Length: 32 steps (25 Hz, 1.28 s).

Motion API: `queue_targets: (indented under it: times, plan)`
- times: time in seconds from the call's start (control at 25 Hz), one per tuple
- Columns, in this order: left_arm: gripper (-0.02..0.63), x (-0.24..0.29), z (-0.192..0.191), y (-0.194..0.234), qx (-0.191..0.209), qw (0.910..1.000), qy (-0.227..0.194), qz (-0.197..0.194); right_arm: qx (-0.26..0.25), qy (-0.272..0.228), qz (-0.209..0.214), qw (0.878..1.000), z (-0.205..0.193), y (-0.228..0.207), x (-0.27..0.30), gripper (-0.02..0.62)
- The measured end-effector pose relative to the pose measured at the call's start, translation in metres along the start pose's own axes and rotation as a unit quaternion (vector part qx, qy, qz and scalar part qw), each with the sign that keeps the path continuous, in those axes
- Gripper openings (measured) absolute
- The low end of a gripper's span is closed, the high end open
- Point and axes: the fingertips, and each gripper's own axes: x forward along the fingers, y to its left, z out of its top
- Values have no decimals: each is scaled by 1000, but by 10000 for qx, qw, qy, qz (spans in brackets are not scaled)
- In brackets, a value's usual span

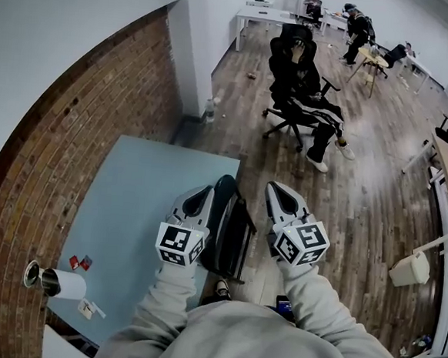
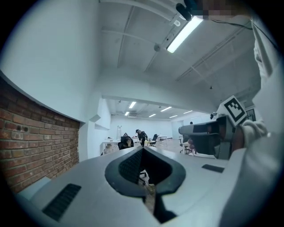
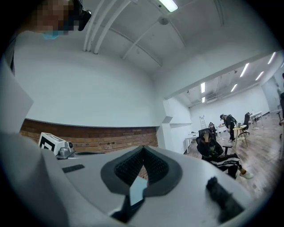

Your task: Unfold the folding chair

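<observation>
In the head view the black folding chair (image 1: pixel 228 230) stands folded and upright on the wooden floor, against the right edge of a light blue table (image 1: pixel 141 206). My left gripper (image 1: pixel 204 193) is held level over the chair's left side. My right gripper (image 1: pixel 276 189) is held level to the chair's right. Both are shut with nothing between their pads, as the left gripper view (image 2: pixel 143 149) and the right gripper view (image 3: pixel 143 149) show. Neither gripper holds the chair. The two gripper views look across the room and do not show it.
A brick wall (image 1: pixel 72 147) runs along the left. On the table's near corner lie a white roll (image 1: pixel 67 284) and small items. A person in black sits in an office chair (image 1: pixel 301 95) ahead. A white box (image 1: pixel 411 269) is at the right; desks stand far back.
</observation>
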Motion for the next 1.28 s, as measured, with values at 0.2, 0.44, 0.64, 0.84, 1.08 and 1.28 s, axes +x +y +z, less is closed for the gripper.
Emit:
queue_targets:
  times: [0.2, 0.44, 0.64, 0.84, 1.08, 1.28]
  plan:
    - [3, 41, 11, 26, -15, 9998, -72, -181, -91, 19, -131, 9999, 11, -21, 42, 6]
    - [3, 57, 13, 38, -196, 9995, -126, -201, 41, 126, -122, 9998, 11, -34, 73, 6]
    - [3, 65, 3, 58, -235, 9997, 70, -14, 21, 197, 1, 9998, 8, -38, 94, 6]
    - [3, 76, -23, 62, -354, 9987, 341, 112, 205, 508, 166, 9984, -21, -44, 106, 6]
    - [4, 89, -95, 63, -591, 9922, 1084, 171, 647, 1163, 159, 9910, -103, -63, 121, 6]
    - [5, 91, -175, 68, -859, 9771, 1930, 264, 1156, 1985, 59, 9732, -212, -75, 134, 6]
